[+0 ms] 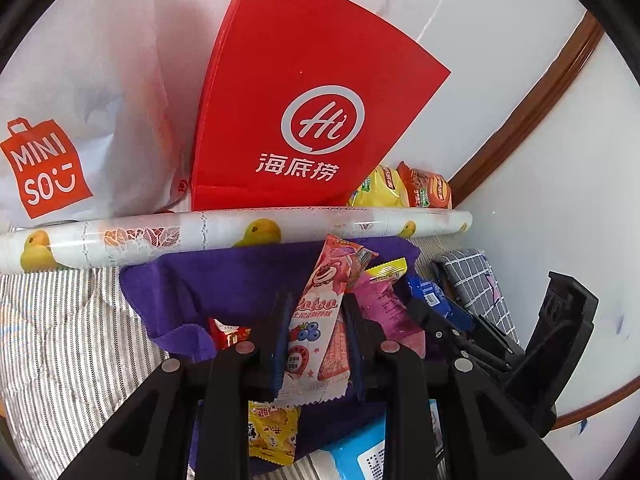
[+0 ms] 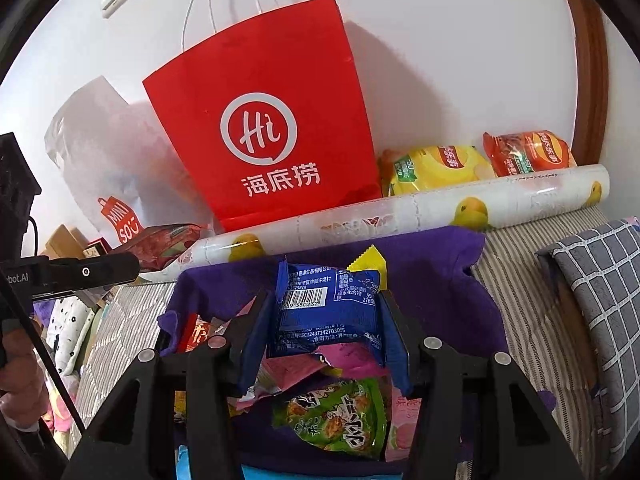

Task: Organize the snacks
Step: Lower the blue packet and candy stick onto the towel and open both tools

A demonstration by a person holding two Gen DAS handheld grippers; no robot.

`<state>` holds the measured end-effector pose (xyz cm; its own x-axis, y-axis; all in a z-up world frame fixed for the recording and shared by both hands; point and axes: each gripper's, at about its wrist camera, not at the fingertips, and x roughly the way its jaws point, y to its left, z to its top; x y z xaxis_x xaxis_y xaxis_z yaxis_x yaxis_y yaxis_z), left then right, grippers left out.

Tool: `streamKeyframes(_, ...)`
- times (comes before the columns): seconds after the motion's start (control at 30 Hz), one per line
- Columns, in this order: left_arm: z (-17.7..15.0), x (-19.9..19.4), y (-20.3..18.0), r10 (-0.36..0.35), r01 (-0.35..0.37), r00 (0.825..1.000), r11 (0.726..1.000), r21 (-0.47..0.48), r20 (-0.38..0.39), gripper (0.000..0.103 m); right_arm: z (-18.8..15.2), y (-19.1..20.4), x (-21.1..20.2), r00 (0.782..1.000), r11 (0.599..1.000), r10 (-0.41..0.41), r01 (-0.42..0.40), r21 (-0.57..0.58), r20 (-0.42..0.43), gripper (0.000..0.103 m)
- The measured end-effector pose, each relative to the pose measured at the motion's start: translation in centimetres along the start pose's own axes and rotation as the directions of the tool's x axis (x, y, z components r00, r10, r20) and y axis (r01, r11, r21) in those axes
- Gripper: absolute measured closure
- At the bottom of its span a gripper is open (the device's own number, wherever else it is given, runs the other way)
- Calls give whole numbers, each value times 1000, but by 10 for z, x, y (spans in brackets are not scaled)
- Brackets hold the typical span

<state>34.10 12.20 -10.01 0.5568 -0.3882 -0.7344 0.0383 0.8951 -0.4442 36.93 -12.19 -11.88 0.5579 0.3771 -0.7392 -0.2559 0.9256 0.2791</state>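
My left gripper (image 1: 318, 312) is shut on a pink Lotso wafer packet (image 1: 320, 320), held upright above a purple cloth (image 1: 224, 280). My right gripper (image 2: 326, 312) is shut on a blue snack packet (image 2: 328, 312), held above the same purple cloth (image 2: 432, 280). Under it lie a green snack packet (image 2: 340, 420) and pink packets (image 2: 352, 360). A yellow snack packet (image 1: 272, 432) and a magenta packet (image 1: 388, 312) lie below the left gripper. A red paper bag (image 1: 304, 100) stands against the wall; it also shows in the right wrist view (image 2: 272, 132).
A rolled duck-print sheet (image 1: 224, 232) lies across in front of the red bag. A white Miniso bag (image 1: 60, 120) stands left. Yellow (image 2: 432, 168) and orange chip bags (image 2: 528, 152) sit by the wall. A grey checked cushion (image 2: 600, 300) is right.
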Motion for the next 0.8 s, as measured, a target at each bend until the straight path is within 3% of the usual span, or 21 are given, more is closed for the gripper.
streamKeyframes(0.8, -3, 8, -1, 1, -1, 1000, 1000, 6, -24, 79, -2, -3, 4, 1000, 1000, -1, 1, 8, -15, 51)
